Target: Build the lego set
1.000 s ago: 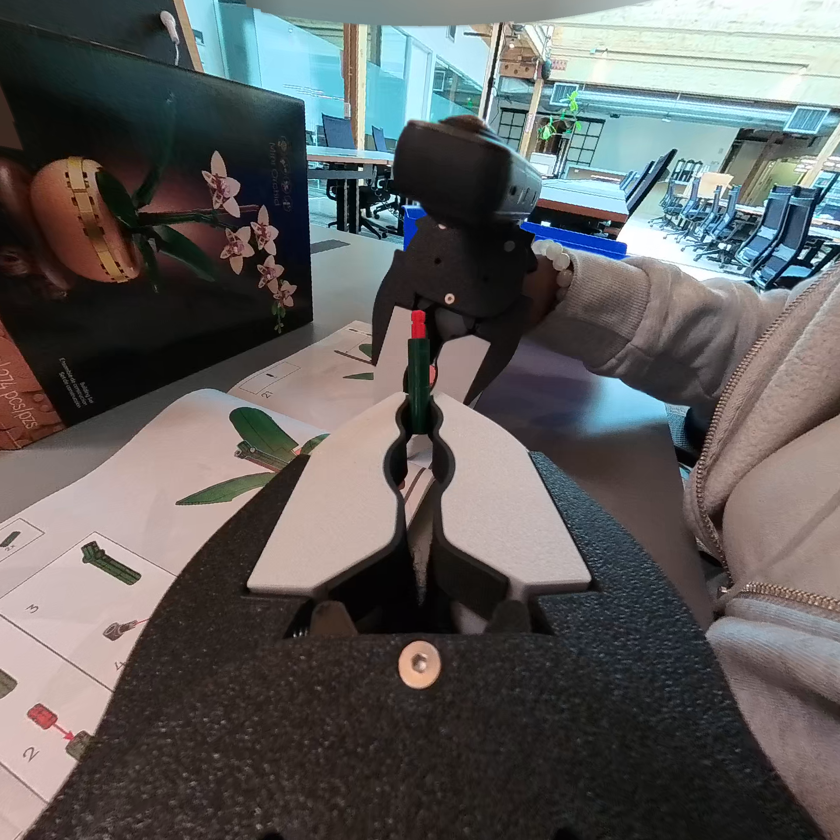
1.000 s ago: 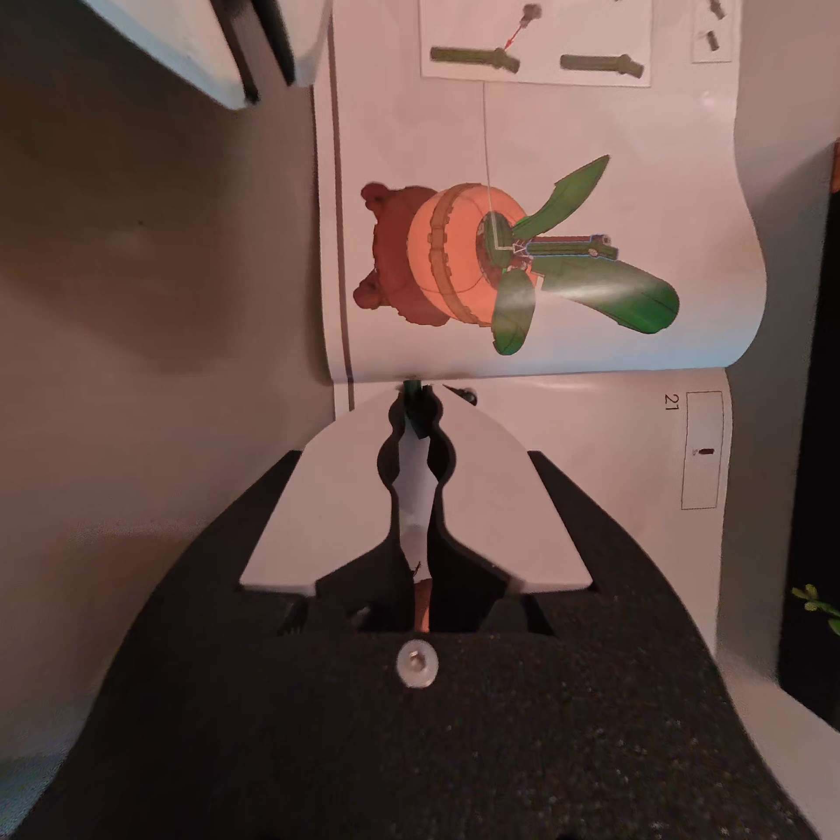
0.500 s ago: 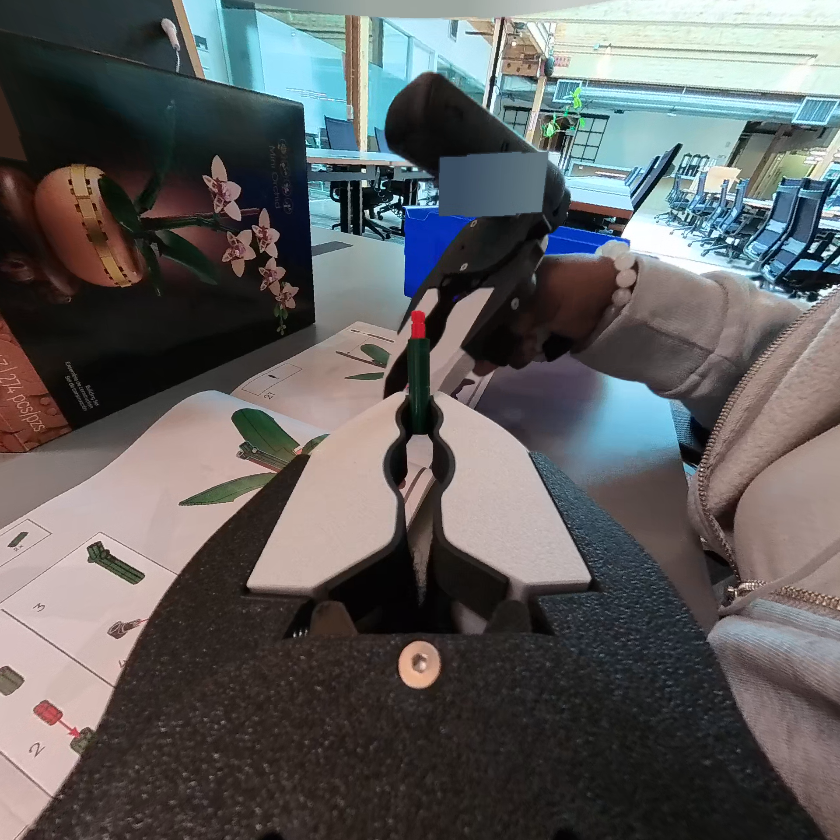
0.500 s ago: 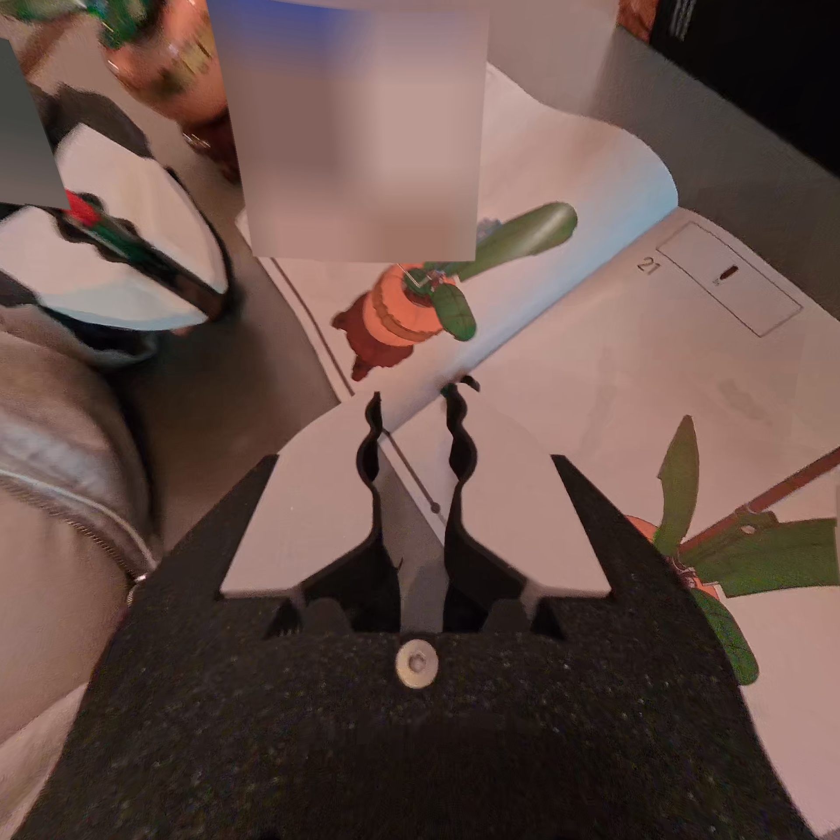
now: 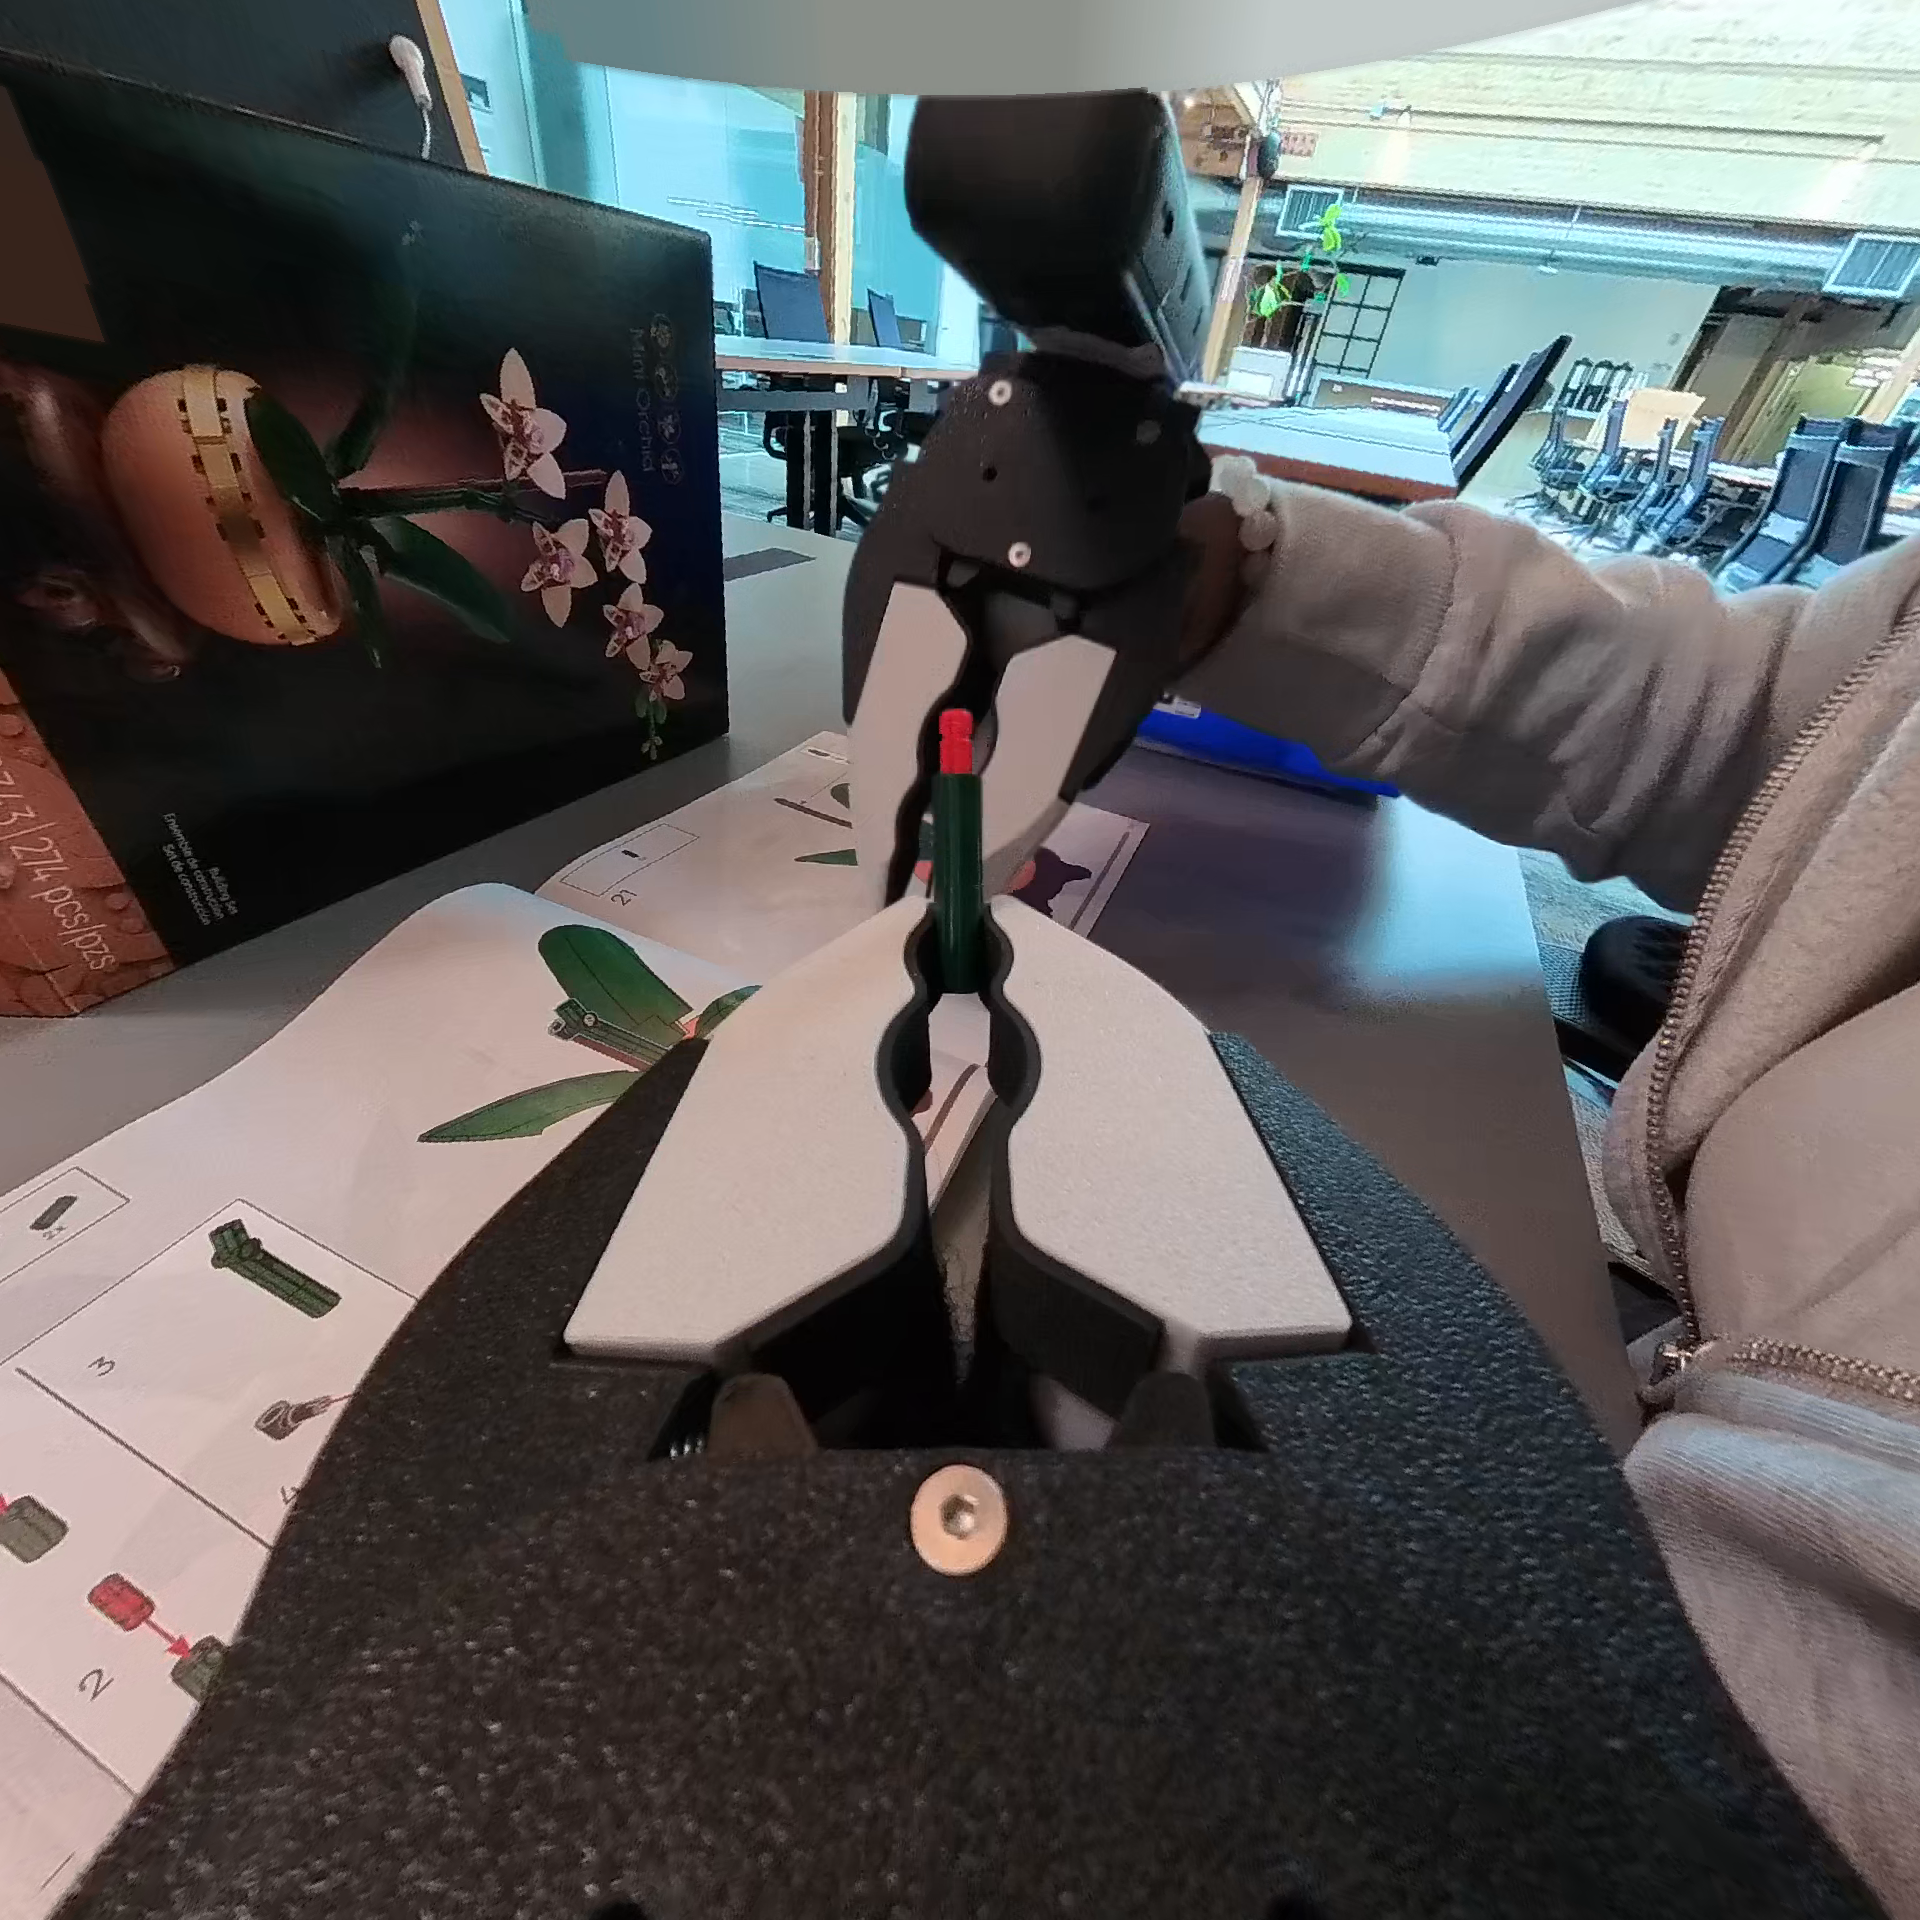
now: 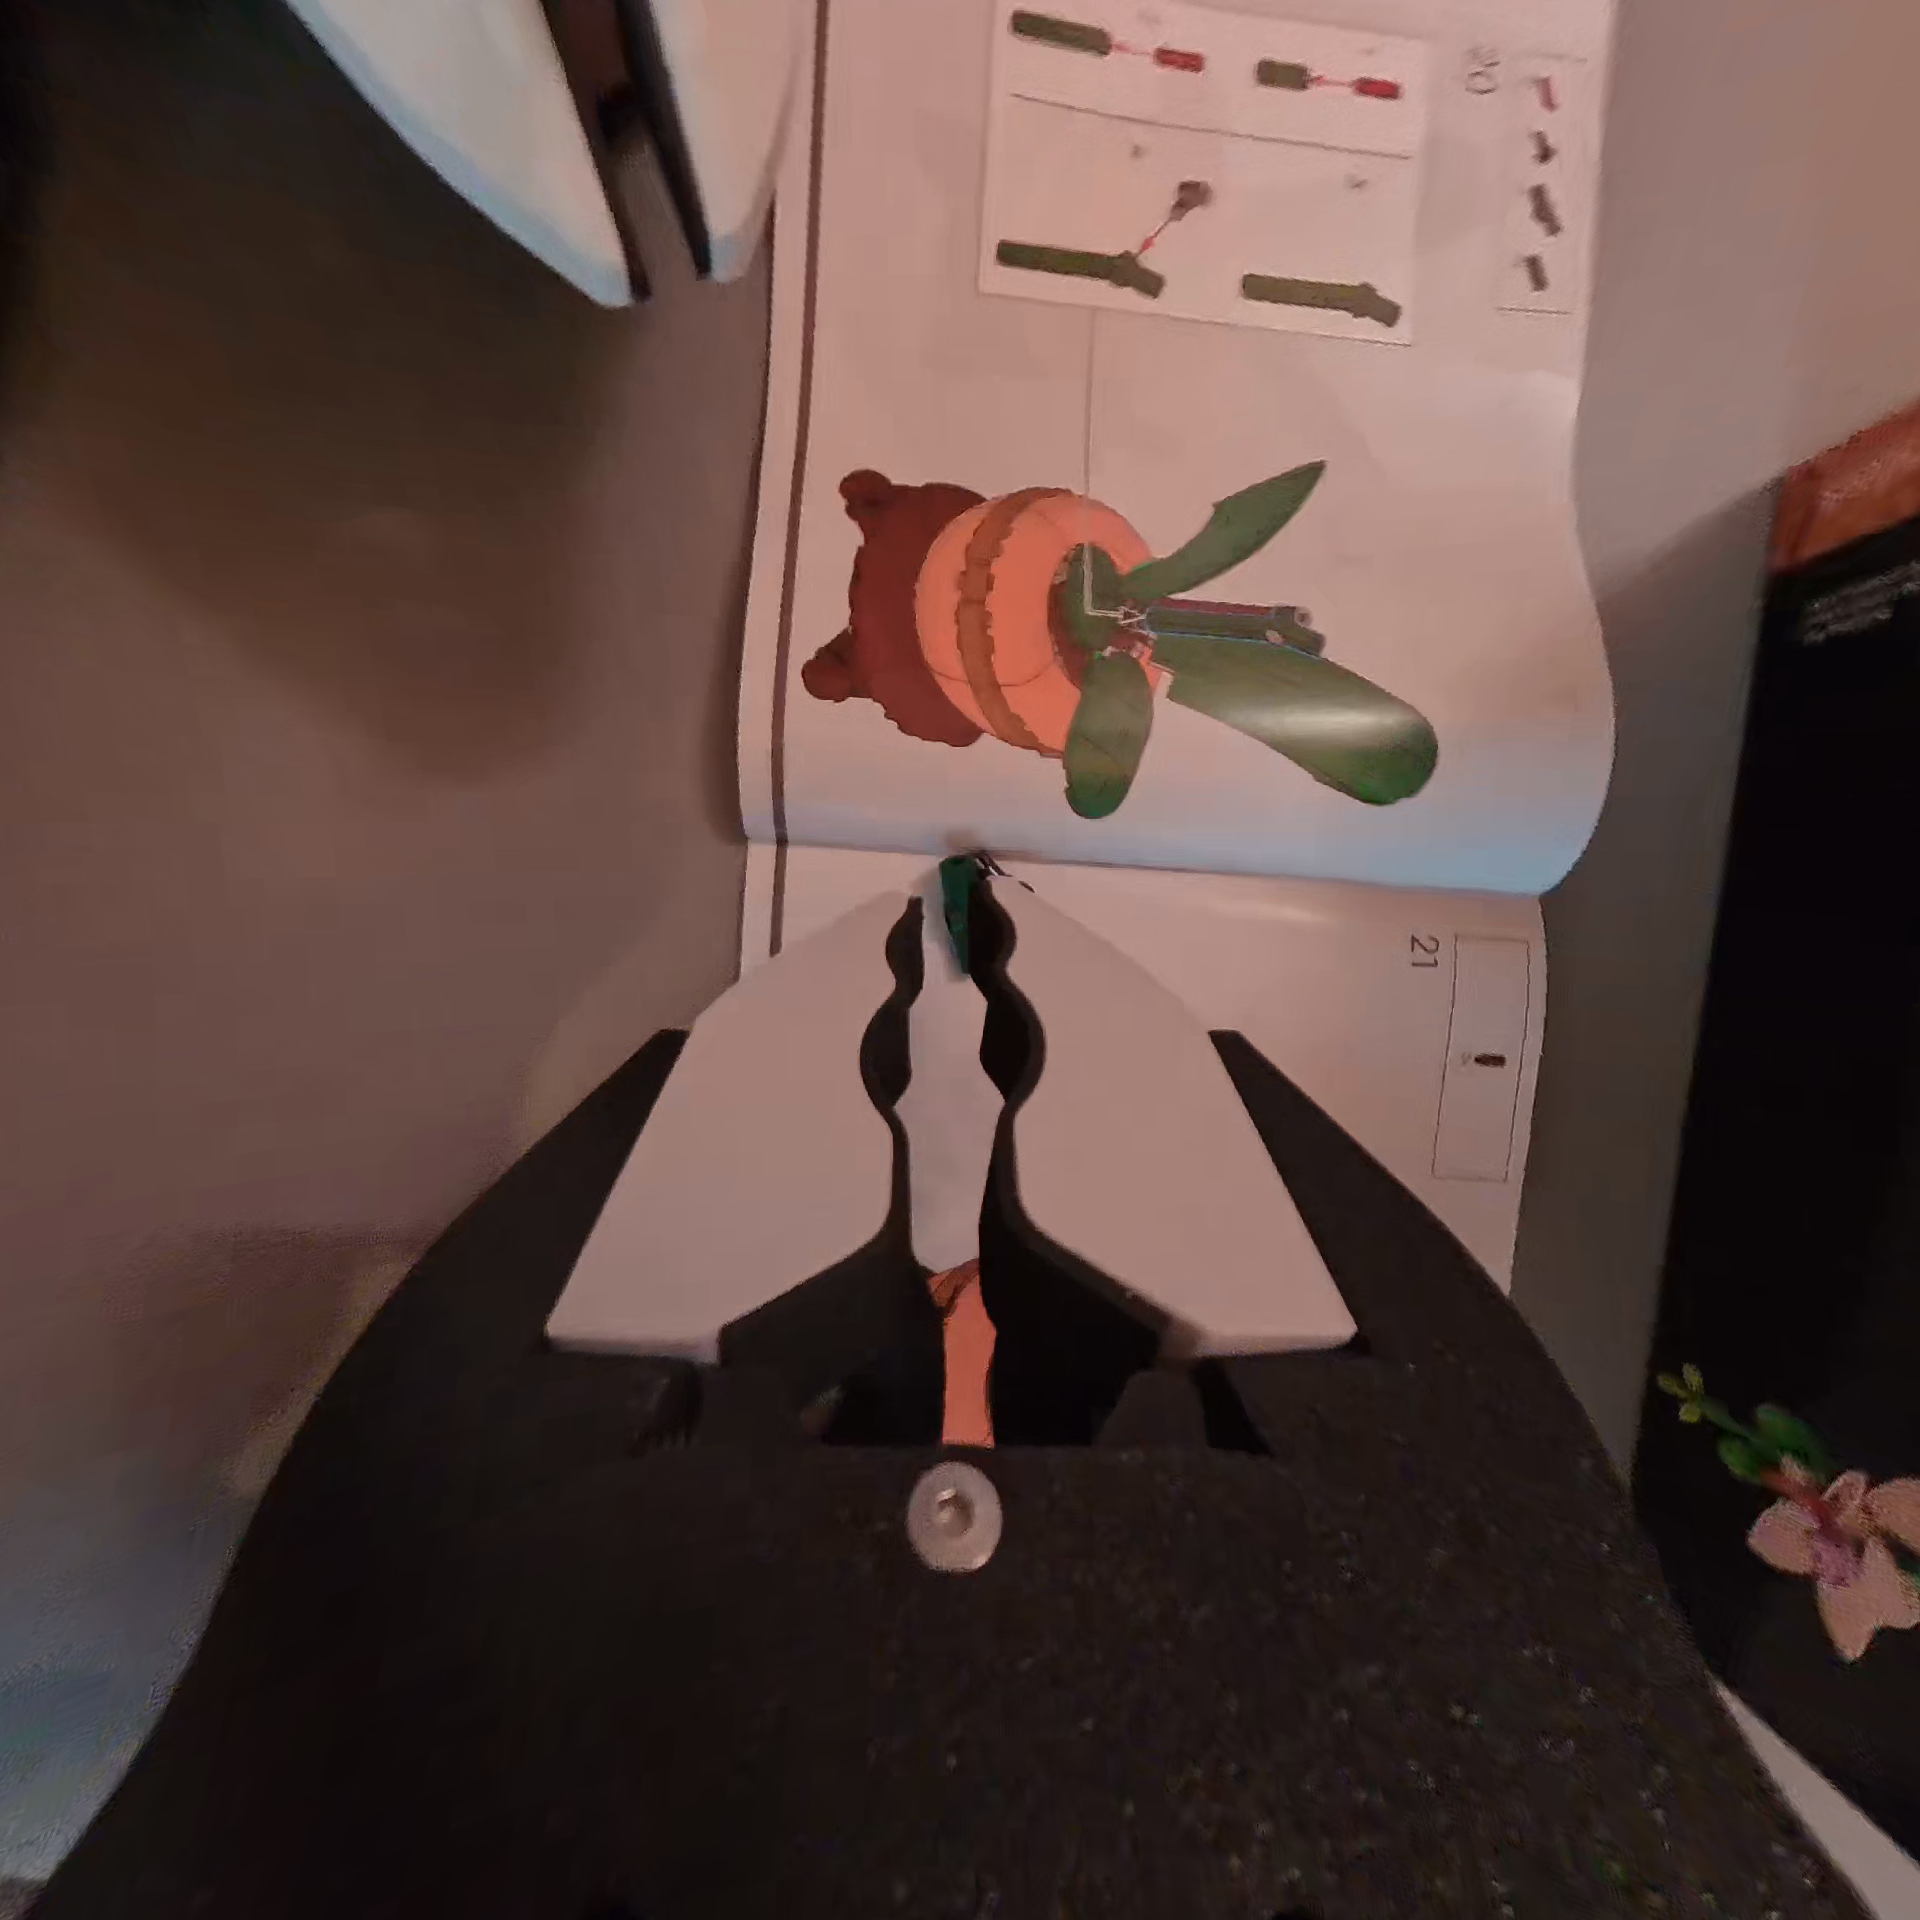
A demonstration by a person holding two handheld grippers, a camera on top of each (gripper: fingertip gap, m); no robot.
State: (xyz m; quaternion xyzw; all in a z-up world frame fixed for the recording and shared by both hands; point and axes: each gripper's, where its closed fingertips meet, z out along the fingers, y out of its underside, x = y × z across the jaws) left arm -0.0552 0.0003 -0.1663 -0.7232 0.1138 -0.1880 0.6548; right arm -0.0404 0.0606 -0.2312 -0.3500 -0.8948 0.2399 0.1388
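My left gripper (image 5: 956, 914) is shut on a dark green stem piece (image 5: 956, 852) that stands upright with a red pin (image 5: 956, 732) on top. My right gripper (image 5: 948, 881) hangs point-down just behind that stem, above the open instruction booklet (image 5: 312, 1091). In the right wrist view my right gripper (image 6: 956, 904) is shut on a small dark green piece (image 6: 958, 925) at its tips, over the booklet (image 6: 1195, 416). The left gripper's white fingers (image 6: 582, 156) show at the top left of that view.
The dark set box (image 5: 364, 520) with the orchid picture stands at the back left on the grey table (image 5: 1299, 987); it also shows in the right wrist view (image 6: 1849, 1039). A person's beige sleeve (image 5: 1507, 675) fills the right side. A blue bin (image 5: 1247, 748) sits behind.
Half a second ago the right gripper was tilted away with its jaws wider. It has swung back point-down over the booklet and closed again. The left gripper has stayed put.
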